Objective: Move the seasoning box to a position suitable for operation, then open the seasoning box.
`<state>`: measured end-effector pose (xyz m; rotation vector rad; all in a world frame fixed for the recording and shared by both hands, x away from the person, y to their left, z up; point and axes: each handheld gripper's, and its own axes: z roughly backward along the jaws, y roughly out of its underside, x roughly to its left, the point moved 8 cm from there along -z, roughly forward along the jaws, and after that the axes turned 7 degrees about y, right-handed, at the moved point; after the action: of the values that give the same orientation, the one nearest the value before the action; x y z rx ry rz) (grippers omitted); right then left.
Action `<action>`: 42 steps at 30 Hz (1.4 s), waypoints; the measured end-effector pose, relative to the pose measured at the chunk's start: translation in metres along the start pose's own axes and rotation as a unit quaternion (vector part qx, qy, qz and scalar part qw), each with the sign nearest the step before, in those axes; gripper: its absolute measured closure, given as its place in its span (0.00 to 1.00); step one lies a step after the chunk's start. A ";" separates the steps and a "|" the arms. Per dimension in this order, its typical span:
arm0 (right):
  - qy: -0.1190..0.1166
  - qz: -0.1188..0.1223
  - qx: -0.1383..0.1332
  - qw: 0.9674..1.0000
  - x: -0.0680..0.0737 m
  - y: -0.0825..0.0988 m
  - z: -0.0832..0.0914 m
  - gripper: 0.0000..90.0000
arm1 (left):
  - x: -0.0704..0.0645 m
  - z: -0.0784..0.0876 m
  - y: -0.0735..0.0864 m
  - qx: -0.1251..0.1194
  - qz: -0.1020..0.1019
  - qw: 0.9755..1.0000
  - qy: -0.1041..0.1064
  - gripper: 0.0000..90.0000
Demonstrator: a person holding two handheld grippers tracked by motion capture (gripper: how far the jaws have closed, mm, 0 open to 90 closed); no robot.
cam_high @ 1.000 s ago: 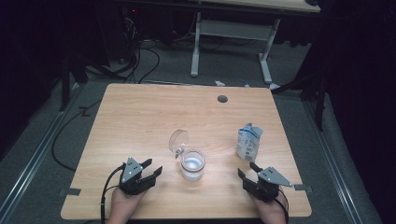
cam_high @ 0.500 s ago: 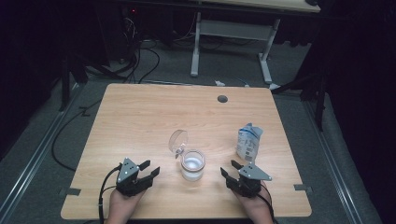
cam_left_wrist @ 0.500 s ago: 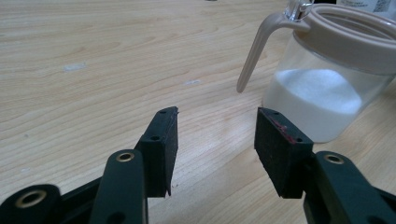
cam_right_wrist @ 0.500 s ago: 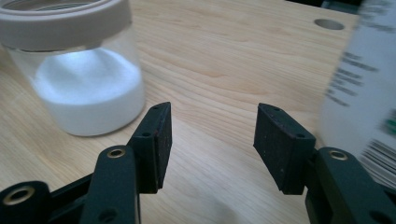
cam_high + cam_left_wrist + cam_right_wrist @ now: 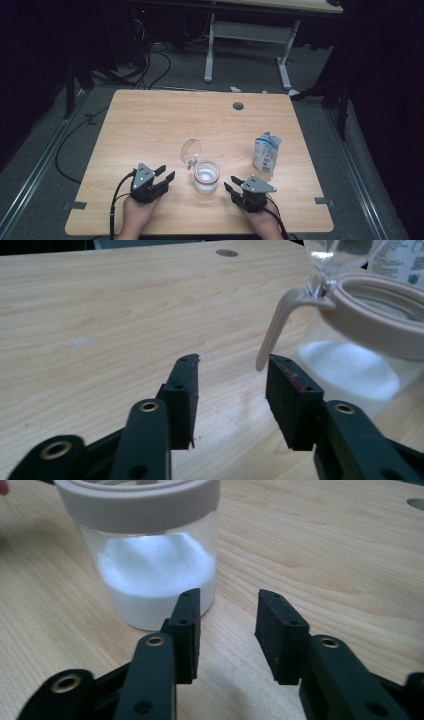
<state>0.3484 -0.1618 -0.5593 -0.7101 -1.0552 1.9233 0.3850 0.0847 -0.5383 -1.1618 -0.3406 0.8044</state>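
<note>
A clear jar (image 5: 206, 176) with a beige rim holds white powder, and its round glass lid (image 5: 191, 151) stands hinged open at the back left. My left gripper (image 5: 167, 173) rests just left of the jar, open. In the left gripper view the jar (image 5: 360, 355) and its beige latch tab (image 5: 272, 330) lie ahead of the right fingertip (image 5: 292, 390). My right gripper (image 5: 231, 183) sits close to the jar's right side, open. Its own view has the jar (image 5: 150, 555) ahead and to the left. Both pairs of jaws have just been closing with nothing between them.
A white and blue pouch (image 5: 266, 152) stands upright to the right of the jar. The wooden table (image 5: 150, 120) has a round cable hole (image 5: 238, 106) near its far edge. Beyond the table are a desk frame and cables on the floor.
My right gripper has slid left along the table's near edge toward the jar, and its jaws are narrower. My left gripper's jaws have narrowed too, while that hand has stayed put.
</note>
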 end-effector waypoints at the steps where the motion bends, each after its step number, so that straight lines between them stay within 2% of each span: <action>1: -0.002 0.004 0.000 1.000 0.001 -0.001 0.001 0.81 | 0.000 -0.001 -0.002 -0.003 0.004 1.000 0.001 0.68; 2: -0.001 0.014 -0.004 1.000 0.004 -0.003 0.003 0.93 | 0.000 -0.003 -0.005 -0.004 0.006 1.000 0.003 0.74; 3: -0.001 0.018 -0.006 1.000 0.005 -0.005 0.004 0.99 | -0.002 -0.007 -0.010 -0.005 0.003 1.000 0.000 0.79; 5: -0.002 0.026 -0.011 1.000 0.008 -0.007 0.004 1.00 | -0.002 -0.008 -0.013 -0.006 0.001 1.000 -0.001 0.89; 6: -0.002 0.026 -0.011 1.000 0.008 -0.007 0.004 1.00 | -0.003 -0.010 -0.016 -0.005 0.003 1.000 0.001 0.89; 8: -0.005 0.033 -0.011 0.999 0.014 -0.009 0.003 1.00 | -0.005 -0.012 -0.024 -0.011 0.010 1.000 0.006 0.95; 9: -0.005 0.035 -0.011 0.999 0.016 -0.009 0.002 1.00 | -0.008 -0.013 -0.031 -0.018 0.013 1.000 0.010 0.96; 11: -0.007 0.038 -0.009 0.999 0.018 -0.008 0.001 1.00 | -0.009 -0.014 -0.034 -0.020 0.015 1.000 0.013 0.96; 12: -0.009 0.036 -0.009 0.999 0.019 -0.008 0.001 1.00 | -0.011 -0.015 -0.038 -0.024 0.022 0.999 0.019 0.97; 16: -0.010 0.039 -0.009 0.999 0.021 -0.009 0.001 1.00 | -0.011 -0.018 -0.042 -0.029 0.031 0.999 0.024 0.98; 28: -0.018 0.049 -0.008 0.999 0.028 -0.009 -0.002 1.00 | -0.021 -0.025 -0.051 -0.035 0.023 0.998 0.038 0.99; 38: -0.021 0.049 -0.008 0.999 0.030 -0.008 -0.004 1.00 | -0.028 -0.026 -0.052 -0.037 0.020 0.998 0.046 0.99; 42: -0.021 0.049 -0.008 0.999 0.030 -0.008 -0.004 1.00 | -0.035 -0.026 -0.050 -0.035 0.019 0.998 0.057 0.99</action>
<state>0.3389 -0.1317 -0.5568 -0.7454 -1.0806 2.0238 0.3967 0.0338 -0.4979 -1.2788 -0.2538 0.7607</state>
